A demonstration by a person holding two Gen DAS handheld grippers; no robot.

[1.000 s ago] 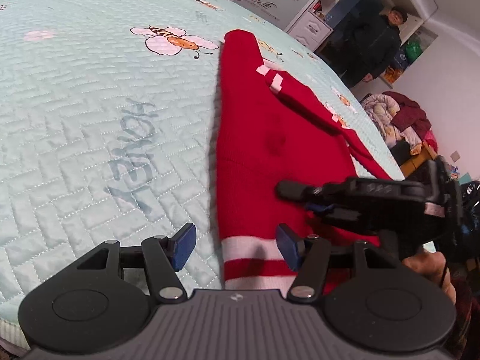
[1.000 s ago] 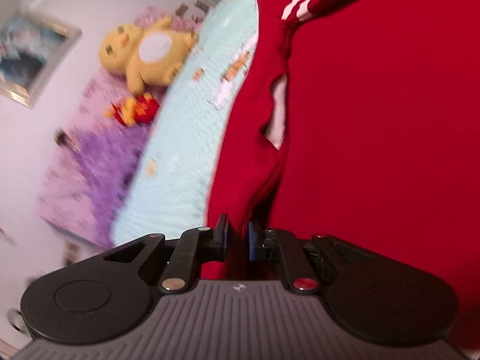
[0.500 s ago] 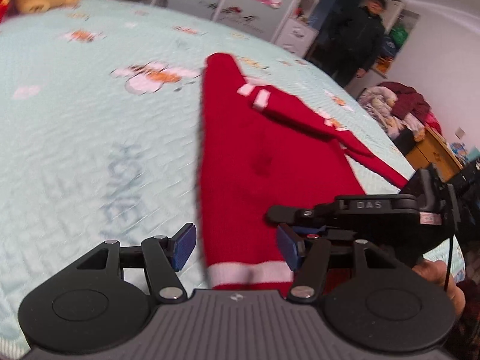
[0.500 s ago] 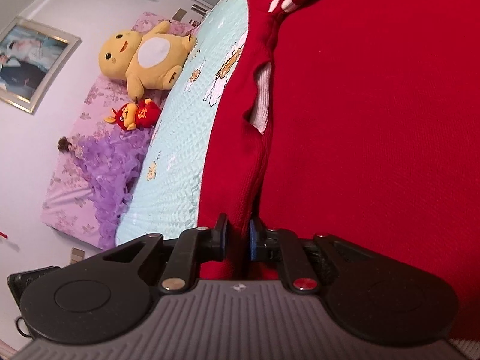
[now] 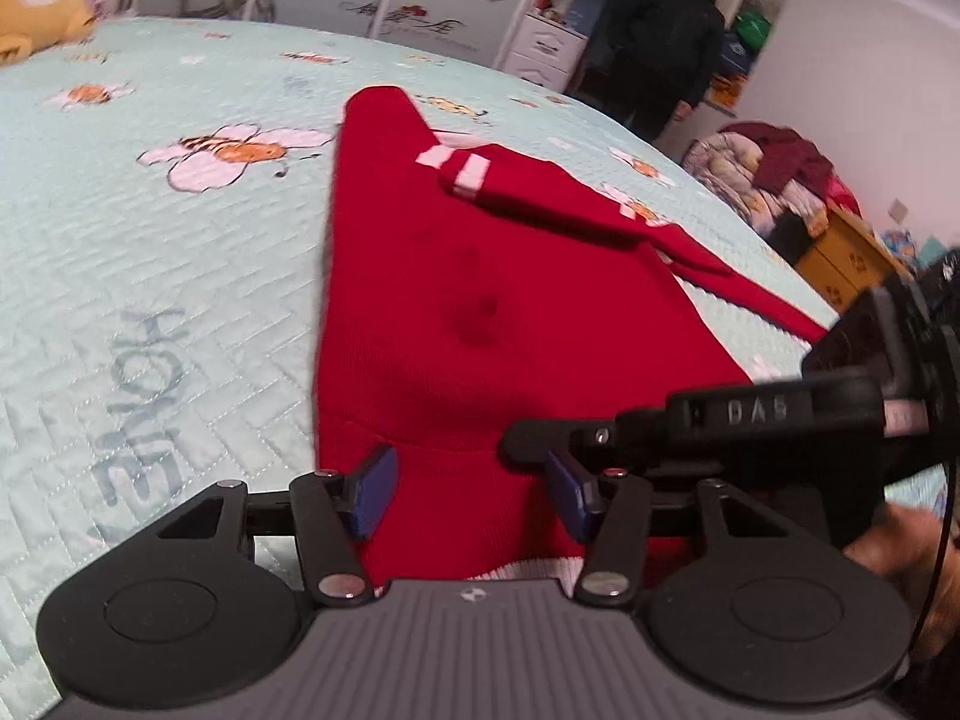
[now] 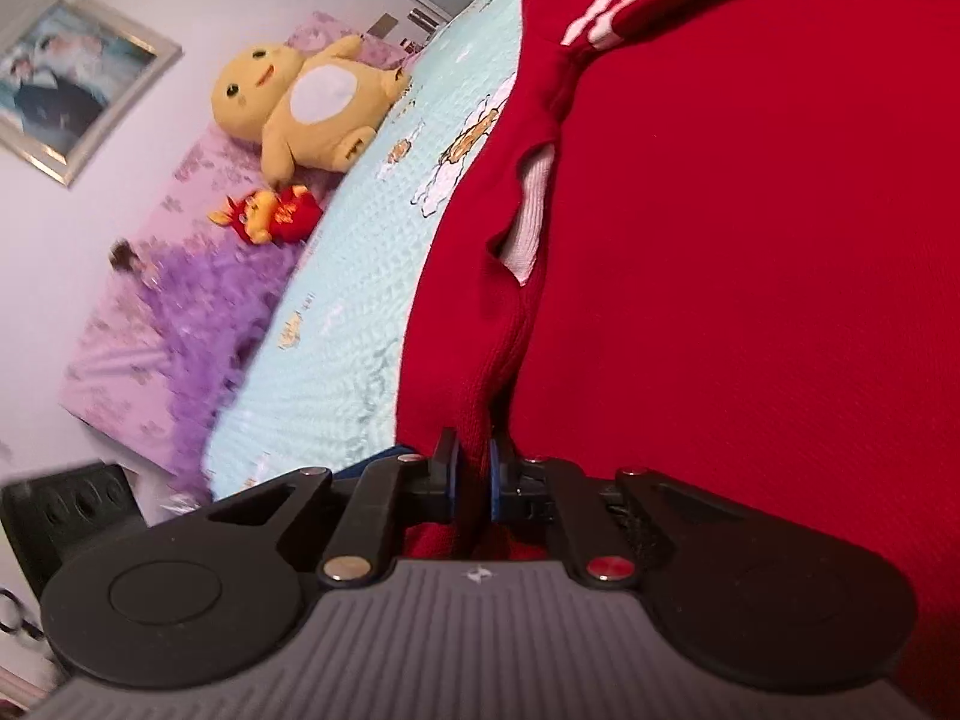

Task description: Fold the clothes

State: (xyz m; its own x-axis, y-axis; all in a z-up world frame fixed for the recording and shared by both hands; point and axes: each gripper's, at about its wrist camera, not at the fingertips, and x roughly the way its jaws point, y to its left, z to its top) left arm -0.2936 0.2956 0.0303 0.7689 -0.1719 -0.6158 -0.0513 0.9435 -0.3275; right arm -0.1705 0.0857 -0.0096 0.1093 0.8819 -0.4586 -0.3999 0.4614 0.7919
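Bedroom, quilted pale-green bed with bee prints underfoot. Right tool clamped on a bunched edge of the red sweater, left tool spread apart over the near white-striped hem without gripping. Soft, light, floppy knit, sure to sag and drag, so best taken at hem corners or side edges; long axis running away across the bed, hem nearest, striped sleeve folded across the far part.
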